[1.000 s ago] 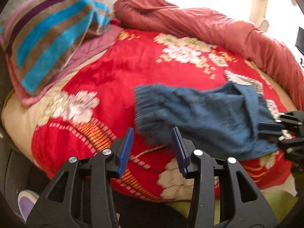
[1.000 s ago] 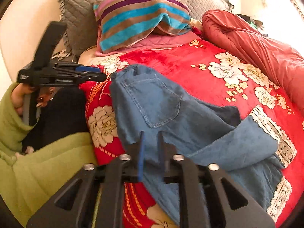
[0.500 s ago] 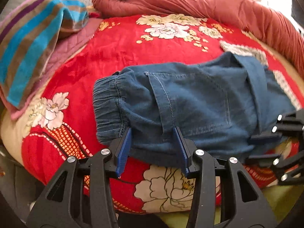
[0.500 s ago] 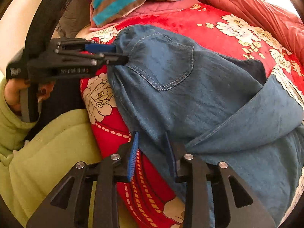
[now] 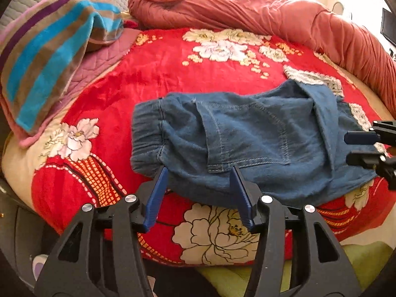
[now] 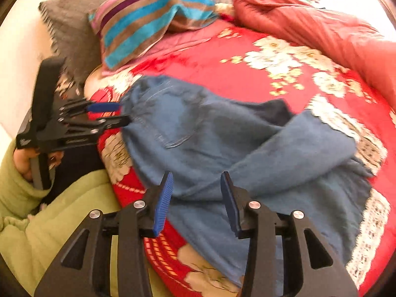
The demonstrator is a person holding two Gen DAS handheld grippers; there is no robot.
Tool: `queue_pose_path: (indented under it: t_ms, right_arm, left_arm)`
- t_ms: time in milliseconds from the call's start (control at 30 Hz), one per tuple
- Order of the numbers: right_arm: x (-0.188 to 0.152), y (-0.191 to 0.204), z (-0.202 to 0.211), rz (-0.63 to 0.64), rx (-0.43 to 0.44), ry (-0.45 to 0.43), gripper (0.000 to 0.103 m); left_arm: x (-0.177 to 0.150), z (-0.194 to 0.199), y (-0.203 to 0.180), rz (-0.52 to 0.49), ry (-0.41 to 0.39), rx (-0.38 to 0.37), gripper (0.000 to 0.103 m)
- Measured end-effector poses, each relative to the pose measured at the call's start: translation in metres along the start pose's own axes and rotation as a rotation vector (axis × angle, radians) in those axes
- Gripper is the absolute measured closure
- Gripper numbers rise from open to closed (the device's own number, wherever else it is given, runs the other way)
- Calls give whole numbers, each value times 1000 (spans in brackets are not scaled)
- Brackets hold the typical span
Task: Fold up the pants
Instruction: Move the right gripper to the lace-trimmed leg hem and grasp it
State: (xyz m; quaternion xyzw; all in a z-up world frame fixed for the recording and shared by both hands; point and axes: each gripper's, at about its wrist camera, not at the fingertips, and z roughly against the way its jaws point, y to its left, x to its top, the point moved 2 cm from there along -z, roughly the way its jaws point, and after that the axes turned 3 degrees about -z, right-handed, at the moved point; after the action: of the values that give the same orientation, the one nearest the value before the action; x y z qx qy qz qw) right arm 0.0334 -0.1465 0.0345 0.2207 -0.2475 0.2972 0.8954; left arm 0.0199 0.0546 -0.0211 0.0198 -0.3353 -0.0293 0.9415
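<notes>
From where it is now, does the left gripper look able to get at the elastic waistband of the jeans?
Probably yes. The left gripper has just been opening its jaws, which are empty, and the waistband lies exposed on the red floral blanket just beyond them, uncovered.

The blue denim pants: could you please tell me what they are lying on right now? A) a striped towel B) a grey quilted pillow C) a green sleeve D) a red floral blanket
D: the blue denim pants lie spread on the red floral blanket, well clear of the striped towel and the grey pillow.
</notes>
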Motion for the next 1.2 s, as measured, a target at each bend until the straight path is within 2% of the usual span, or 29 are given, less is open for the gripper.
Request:
queue_pose_path:
  t_ms: [100,300,333,367,433,633,867,1100,1200]
  right_arm:
    - [1,-11,9,-28,-22,-31,51]
    - [1,-29,23,-78,-50,-80,50]
    - [2,-32,26,-85,-57,-87,46]
    - [2,-35,29,-93,-75,-102,33]
    - [3,-39,34,-99,-93,-122,28]
    - [4,-60,41,-156,-132,-151,28]
    - [18,-90,34,-210,-179,-134,28]
    - [56,-117,18,-231,-190,-130,28]
    - [72,-126,1,-210,-223,-103,28]
  left_arm:
    - [4,11,-6,-2,-23,1,51]
    - [9,22,-22,-22,-44,-9,34]
    - [9,23,-24,-21,-44,-16,31]
    - [10,24,-28,-21,-43,-26,30]
    - [11,24,-35,-22,-37,-43,26]
    - [12,22,-61,-59,-28,-88,26]
    - [12,10,-97,-115,7,-179,25]
    - [20,-7,-117,-122,49,-270,26]
    - [24,-16,-126,-117,74,-315,26]
